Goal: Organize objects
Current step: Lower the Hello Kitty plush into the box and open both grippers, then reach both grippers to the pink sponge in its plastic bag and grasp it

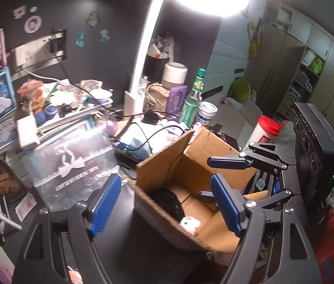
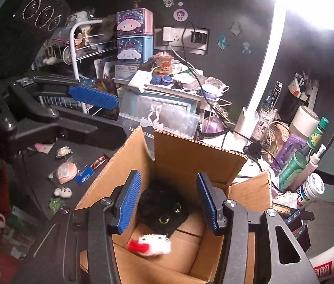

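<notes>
An open cardboard box (image 2: pixel 185 163) stands on the dark desk; it also shows in the left wrist view (image 1: pixel 190 163). Inside lie a black plush cat (image 2: pixel 164 208) and a white plush with a red bow (image 2: pixel 152 245); both show in the left wrist view, the cat (image 1: pixel 167 201) and the white plush (image 1: pixel 190 223). My right gripper (image 2: pixel 169 203) is open and empty, just above the box opening. My left gripper (image 1: pixel 167 203) is open and empty at the box's near left wall. The right gripper's fingers (image 1: pixel 228 162) appear over the box.
Small items lie on the desk left of the box: a pink packet (image 2: pixel 65 171), a blue packet (image 2: pixel 85 175), a white flower (image 2: pixel 64 151), a white figure (image 2: pixel 62 192). A lamp post (image 2: pixel 259 90), bottles (image 2: pixel 297 163) and stacked boxes (image 2: pixel 133 37) crowd the back.
</notes>
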A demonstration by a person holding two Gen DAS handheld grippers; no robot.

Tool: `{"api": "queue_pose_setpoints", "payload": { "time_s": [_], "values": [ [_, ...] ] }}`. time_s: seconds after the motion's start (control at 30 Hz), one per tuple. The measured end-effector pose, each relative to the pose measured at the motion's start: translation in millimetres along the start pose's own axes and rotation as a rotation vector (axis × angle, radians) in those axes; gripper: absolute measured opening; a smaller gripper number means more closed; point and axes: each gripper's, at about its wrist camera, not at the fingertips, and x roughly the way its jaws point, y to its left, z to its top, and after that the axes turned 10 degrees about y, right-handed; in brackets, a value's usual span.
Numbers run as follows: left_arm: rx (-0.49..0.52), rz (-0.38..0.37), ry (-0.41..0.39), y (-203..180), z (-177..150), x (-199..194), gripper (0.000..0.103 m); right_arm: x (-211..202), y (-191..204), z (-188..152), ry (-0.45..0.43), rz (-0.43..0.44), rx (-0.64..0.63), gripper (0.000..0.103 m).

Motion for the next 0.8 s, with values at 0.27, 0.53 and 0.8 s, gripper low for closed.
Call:
{"api": "queue_pose_setpoints", "payload": {
  "time_s": [0.27,0.53,0.8],
  "values": [
    [-0.057,0.086,-0.075,33,-41,-50,0.082,-9,55,11,-0.07,0.092,-0.083,0.045],
    [-0.174,0.219,-0.149,79,-113,-81,0.086,18,149,5,-0.059,0.274,-0.215,0.05],
    [-0.33,0.314,-0.142,129,-197,-76,0.086,113,209,0,0.102,0.389,-0.188,0.058]
  ]
}}
